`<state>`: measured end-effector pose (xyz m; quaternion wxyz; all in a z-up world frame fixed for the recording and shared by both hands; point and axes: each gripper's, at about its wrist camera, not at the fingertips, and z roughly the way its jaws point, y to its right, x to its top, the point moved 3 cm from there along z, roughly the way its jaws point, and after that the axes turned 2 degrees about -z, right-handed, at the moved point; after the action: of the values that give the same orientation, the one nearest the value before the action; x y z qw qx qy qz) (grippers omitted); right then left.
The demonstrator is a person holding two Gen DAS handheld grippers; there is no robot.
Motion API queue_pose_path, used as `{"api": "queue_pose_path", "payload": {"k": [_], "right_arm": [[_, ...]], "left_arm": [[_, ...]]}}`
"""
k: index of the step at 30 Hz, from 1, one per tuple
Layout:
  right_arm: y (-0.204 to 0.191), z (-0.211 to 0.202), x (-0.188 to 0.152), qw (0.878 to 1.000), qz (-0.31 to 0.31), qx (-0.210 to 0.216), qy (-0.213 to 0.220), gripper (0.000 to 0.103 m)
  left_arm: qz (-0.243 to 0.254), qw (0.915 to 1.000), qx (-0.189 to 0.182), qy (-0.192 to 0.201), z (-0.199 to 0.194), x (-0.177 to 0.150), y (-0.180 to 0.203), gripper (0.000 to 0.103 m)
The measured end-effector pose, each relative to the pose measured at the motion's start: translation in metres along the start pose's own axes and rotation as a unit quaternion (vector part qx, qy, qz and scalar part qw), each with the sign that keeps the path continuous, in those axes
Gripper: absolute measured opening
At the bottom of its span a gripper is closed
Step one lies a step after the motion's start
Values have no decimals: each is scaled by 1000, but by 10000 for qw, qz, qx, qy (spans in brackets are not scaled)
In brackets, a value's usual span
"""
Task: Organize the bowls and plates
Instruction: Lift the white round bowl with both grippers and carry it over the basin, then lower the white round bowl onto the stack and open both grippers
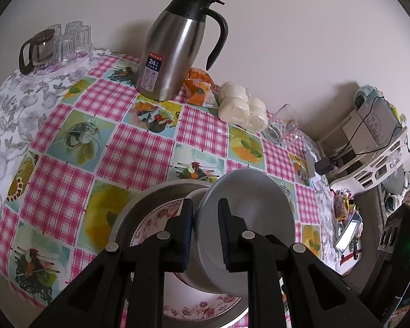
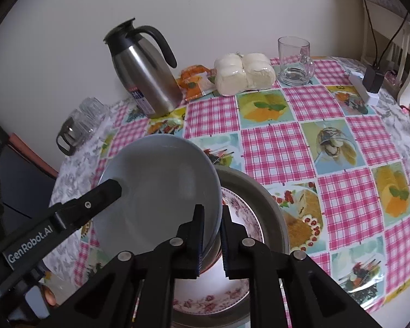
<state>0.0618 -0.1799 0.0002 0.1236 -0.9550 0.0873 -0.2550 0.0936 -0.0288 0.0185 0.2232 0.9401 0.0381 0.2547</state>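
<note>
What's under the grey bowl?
A floral plate lying in a metal basin. The grey bowl, gripped by both claws, plus the claws themselves hide the plate's middle.

Wall: plain cream painted wall (image 2: 232, 5) behind the table, soft shadows on it.
Table: round table under a pink-checked oilcloth with fruit pictures (image 1: 139, 158), over a grey-flowered white cloth (image 1: 5, 114).
Right side: white openwork chair (image 1: 374, 169) near the table edge.
Light: even, diffuse daylight.

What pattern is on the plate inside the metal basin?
Pink roses on white round the plate, clearest in the right wrist view.
</note>
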Motion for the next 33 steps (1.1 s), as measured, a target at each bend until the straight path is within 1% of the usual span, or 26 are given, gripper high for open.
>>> {"api": "queue_pose_path", "payload": {"k": [6, 8, 10, 14, 18, 23, 24, 25, 26, 27, 28, 30, 31, 32, 33], "right_arm": [[-4, -1, 0, 9998, -146, -133, -44, 16], [-6, -1, 0, 9998, -167, -59, -41, 21], [-9, -2, -1, 9998, -202, 8, -46, 30], [-12, -3, -1, 9996, -261, -43, -5, 34], [-14, -11, 2, 9994, -313, -85, 150, 44], [-13, -14, 3, 9992, -334, -114, 203, 45], [-13, -15, 3, 9991, -337, -115, 214, 46], [-13, -16, 3, 9991, -337, -115, 235, 50], [-12, -17, 3, 9990, -335, -117, 257, 54], [-12, -19, 4, 9989, -336, -123, 300, 58], [-12, -21, 5, 9987, -348, -138, 334, 60], [-11, -24, 6, 9984, -373, -174, 385, 63], [-10, -24, 6, 9983, -373, -199, 404, 65], [-10, -24, 6, 9982, -377, -222, 412, 66], [-10, -25, 7, 9980, -388, -256, 422, 68]], "left_arm": [[-88, 10000, 37, -2, 0, 2, -6, 17], [-123, 9999, 56, 23, 0, 3, -7, 17], [-149, 9999, 6, 39, -1, 3, -8, 17], [-146, 9999, 14, 54, -1, 3, -8, 17], [-168, 9998, -26, 58, -2, 4, -8, 17], [-76, 9999, 42, 108, -5, 5, -5, 18], [-69, 9999, 56, 121, -6, 5, -4, 19], [-56, 9999, 68, 135, -7, 5, -4, 20], [-47, 9998, 93, 146, -8, 5, -3, 21], [-50, 9998, 117, 158, -9, 6, -4, 24], [-50, 9997, 144, 180, -10, 6, -4, 27], [-27, 9995, 209, 239, -13, 7, -5, 39], [-23, 9993, 251, 271, -15, 8, -5, 42], [-23, 9991, 302, 296, -15, 8, -6, 47], [-28, 9988, 365, 316, -16, 8, -7, 56]]}}
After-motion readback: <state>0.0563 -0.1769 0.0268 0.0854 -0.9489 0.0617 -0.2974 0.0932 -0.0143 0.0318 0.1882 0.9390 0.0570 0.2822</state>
